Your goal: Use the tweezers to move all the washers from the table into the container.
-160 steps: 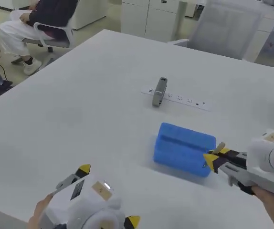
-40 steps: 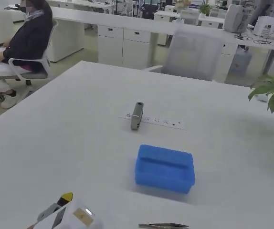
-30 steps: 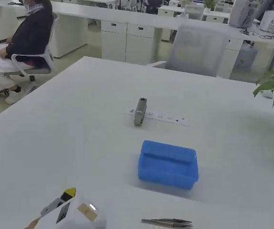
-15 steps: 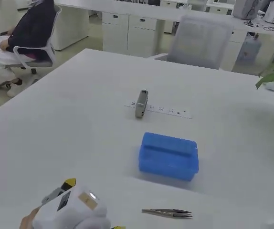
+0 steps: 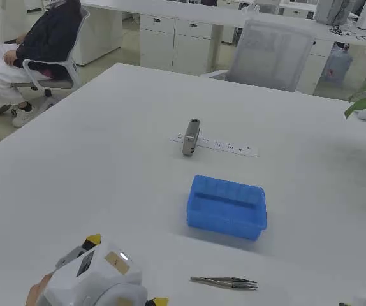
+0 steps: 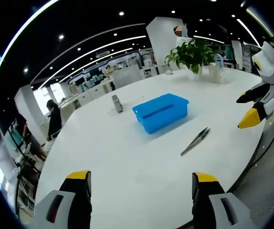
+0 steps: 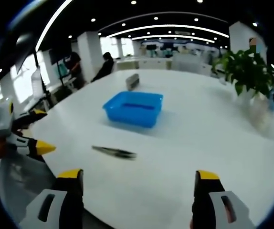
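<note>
Though no washers can be made out in the head view, tweezers (image 5: 224,282) are seen near the bench's (image 5: 106,159) front edge, before the bin (image 5: 226,207). Left gripper (image 6: 142,176) view: fingers spread wide. Right gripper (image 7: 138,175) view: likewise wide; the tweezers could be skidded off by a shallow pinch.

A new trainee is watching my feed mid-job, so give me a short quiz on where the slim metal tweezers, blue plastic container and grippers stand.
1. True or false: the slim metal tweezers lie inside the blue plastic container.
2. The left gripper and right gripper are: A open, B shut empty, C shut on the tweezers.
3. Fill in: the tweezers rest on the white ___.
Key: 1 false; 2 A; 3 table.
</note>
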A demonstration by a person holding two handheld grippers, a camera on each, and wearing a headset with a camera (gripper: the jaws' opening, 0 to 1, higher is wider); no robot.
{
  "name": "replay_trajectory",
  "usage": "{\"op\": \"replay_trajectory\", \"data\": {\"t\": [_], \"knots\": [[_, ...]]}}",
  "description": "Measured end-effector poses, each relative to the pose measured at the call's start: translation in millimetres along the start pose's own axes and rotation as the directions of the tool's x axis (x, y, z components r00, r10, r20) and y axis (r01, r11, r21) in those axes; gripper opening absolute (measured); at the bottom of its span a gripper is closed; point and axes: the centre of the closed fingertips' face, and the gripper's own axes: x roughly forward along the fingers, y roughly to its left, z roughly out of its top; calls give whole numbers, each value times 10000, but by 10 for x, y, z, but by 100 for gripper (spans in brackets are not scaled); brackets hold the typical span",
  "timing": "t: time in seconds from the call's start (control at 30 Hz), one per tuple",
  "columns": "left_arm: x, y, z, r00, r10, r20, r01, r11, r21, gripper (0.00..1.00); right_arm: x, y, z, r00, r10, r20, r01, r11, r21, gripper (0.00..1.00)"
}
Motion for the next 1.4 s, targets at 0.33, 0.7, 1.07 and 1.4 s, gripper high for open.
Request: {"op": "replay_trajectory", "data": {"t": [0.33,0.7,1.07,1.4], "knots": [[-3,0,15,10000,-19,78,19,10000,-46,90,-54,-41,74,9986,-419,325,419,9991,-17,99],[-3,40,27,9998,124,145,-120,9996,-259,91,-61,-23,120,9981,-410,454,423,9987,-285,99],[-12,154,11,9973,733,81,-730,9966,-373,91,-16,123,118,9978,457,473,-425,9969,-669,99],[-2,221,-59,9947,983,-302,-993,9945,-323,92,38,283,52,9902,1366,306,-1353,9900,-410,99]]}}
